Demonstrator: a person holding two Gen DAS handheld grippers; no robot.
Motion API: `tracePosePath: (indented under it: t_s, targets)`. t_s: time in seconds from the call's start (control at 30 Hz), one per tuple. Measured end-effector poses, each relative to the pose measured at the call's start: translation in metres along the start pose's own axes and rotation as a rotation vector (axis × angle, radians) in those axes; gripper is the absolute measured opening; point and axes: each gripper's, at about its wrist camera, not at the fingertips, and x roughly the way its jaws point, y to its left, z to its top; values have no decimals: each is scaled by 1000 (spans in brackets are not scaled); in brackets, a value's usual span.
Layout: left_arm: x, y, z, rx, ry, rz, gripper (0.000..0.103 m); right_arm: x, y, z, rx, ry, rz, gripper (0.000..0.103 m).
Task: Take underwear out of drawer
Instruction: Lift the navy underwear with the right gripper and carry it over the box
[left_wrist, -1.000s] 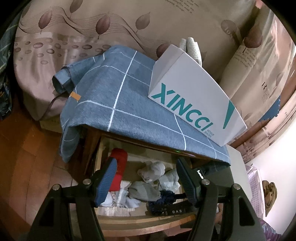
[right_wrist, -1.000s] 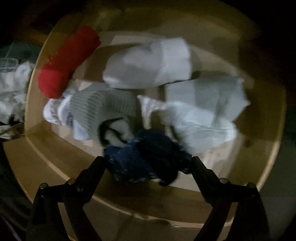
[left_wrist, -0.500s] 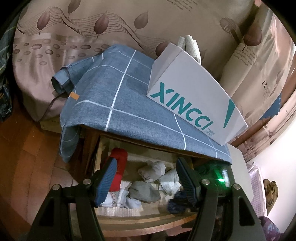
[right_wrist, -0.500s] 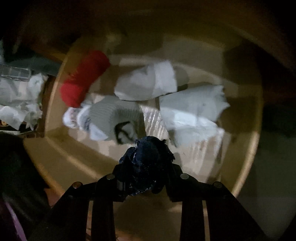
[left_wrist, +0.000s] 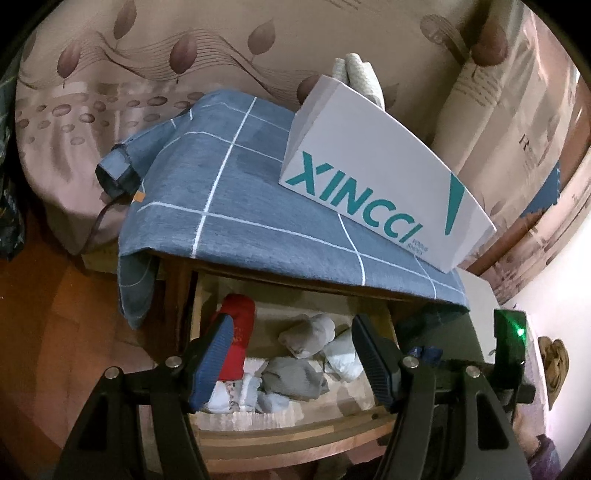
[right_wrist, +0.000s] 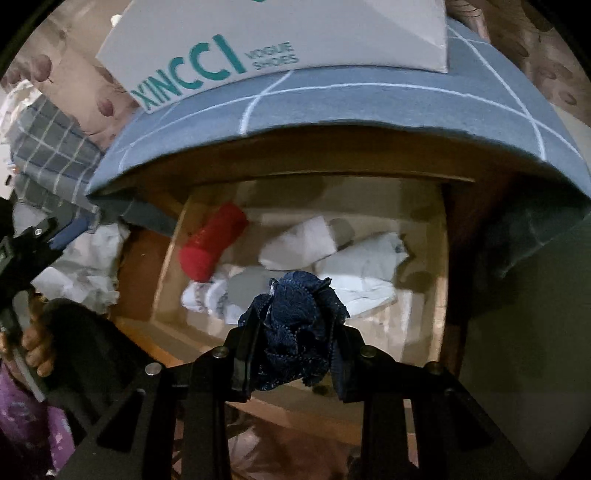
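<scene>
My right gripper (right_wrist: 295, 328) is shut on a bundle of dark blue lace underwear (right_wrist: 295, 325) and holds it above the front of the open wooden drawer (right_wrist: 448, 258). The drawer also shows in the left wrist view (left_wrist: 288, 435). In it lie a red rolled sock (left_wrist: 238, 332), grey socks (left_wrist: 295, 376) and white socks (left_wrist: 343, 356). My left gripper (left_wrist: 291, 354) is open and empty, above the drawer's front. The right gripper's body shows at the right of the left wrist view (left_wrist: 509, 343).
A blue checked cloth (left_wrist: 236, 192) covers the cabinet top, with a white XINCCI shoe box (left_wrist: 380, 184) on it. A leaf-patterned curtain (left_wrist: 147, 55) hangs behind. Wooden floor (left_wrist: 55, 314) lies to the left. Crumpled white and checked fabric (right_wrist: 74, 258) lies left of the drawer.
My right gripper closed on the dark blue underwear and lifted it up and back out of the drawer. The left gripper stayed open and nearly still.
</scene>
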Motion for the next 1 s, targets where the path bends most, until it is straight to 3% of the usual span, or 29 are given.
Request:
tracePosePath:
  t_s: [0.33, 0.57, 0.8, 1.0]
  targets:
    - [3, -8, -3, 53, 10, 26, 68, -26, 8, -5, 5, -69, 65, 28]
    - [5, -17, -5, 99, 22, 38, 68, -91, 19, 2, -1, -170, 104, 28]
    - [6, -19, -6, 113, 29, 37, 68, -180, 33, 45, -42, -334, 81, 29]
    - [5, -17, -5, 104, 28, 32, 68, -210, 41, 91, -90, -393, -16, 29]
